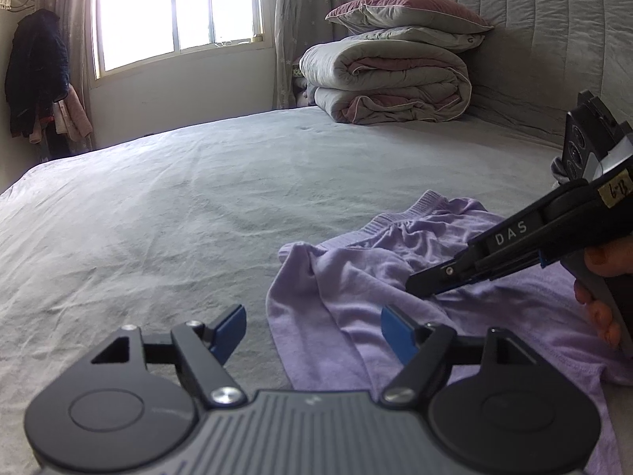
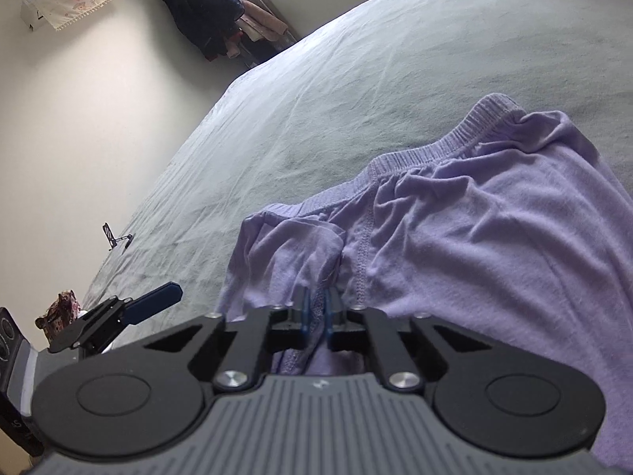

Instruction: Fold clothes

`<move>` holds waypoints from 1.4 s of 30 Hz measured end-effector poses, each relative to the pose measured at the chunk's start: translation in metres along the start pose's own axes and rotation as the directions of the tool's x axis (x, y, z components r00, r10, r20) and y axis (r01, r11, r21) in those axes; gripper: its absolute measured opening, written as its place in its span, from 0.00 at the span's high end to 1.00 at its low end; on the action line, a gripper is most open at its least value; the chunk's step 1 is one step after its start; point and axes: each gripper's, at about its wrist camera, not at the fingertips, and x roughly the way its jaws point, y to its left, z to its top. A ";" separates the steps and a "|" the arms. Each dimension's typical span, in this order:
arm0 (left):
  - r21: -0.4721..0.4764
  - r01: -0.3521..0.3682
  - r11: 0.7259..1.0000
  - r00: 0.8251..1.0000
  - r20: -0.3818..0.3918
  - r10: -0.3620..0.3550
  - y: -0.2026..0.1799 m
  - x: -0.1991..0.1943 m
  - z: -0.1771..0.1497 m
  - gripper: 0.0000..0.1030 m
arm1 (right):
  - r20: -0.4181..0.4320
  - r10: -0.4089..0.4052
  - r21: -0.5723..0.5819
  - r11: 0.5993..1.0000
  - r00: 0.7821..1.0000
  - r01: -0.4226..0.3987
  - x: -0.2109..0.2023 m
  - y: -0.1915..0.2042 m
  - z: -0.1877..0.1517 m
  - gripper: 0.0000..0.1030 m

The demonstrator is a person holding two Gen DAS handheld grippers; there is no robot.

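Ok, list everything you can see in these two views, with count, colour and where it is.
garment: one, lilac, crumpled on the near bed
bed: one, grey sheet, fills both views
duvets: two, grey and pink, stacked by the headboard
pillows: two, grey and maroon, on the duvets
headboard: one, grey, quilted
window: one, bright, far wall
hanging clothes: several, dark and pink, left corner
left gripper: open, above the garment's edge
right gripper: shut on the garment
hand: one, holding the right gripper
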 end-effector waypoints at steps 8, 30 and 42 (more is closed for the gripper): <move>0.090 0.025 0.996 0.999 -0.032 -0.022 -0.014 0.003 -0.003 0.25 | 0.074 -0.046 -0.136 0.989 0.996 0.055 -0.010 0.019 0.004 0.99; 0.150 -0.074 0.986 0.993 -0.075 0.086 -0.014 0.009 -0.007 0.16 | 0.193 -0.228 -0.448 0.845 0.954 0.292 -0.013 0.038 0.014 0.65; 0.020 -0.102 0.995 0.995 -0.009 0.102 0.018 -0.008 0.001 0.16 | 0.107 -0.150 -0.583 0.791 0.983 0.184 -0.022 0.075 -0.026 0.65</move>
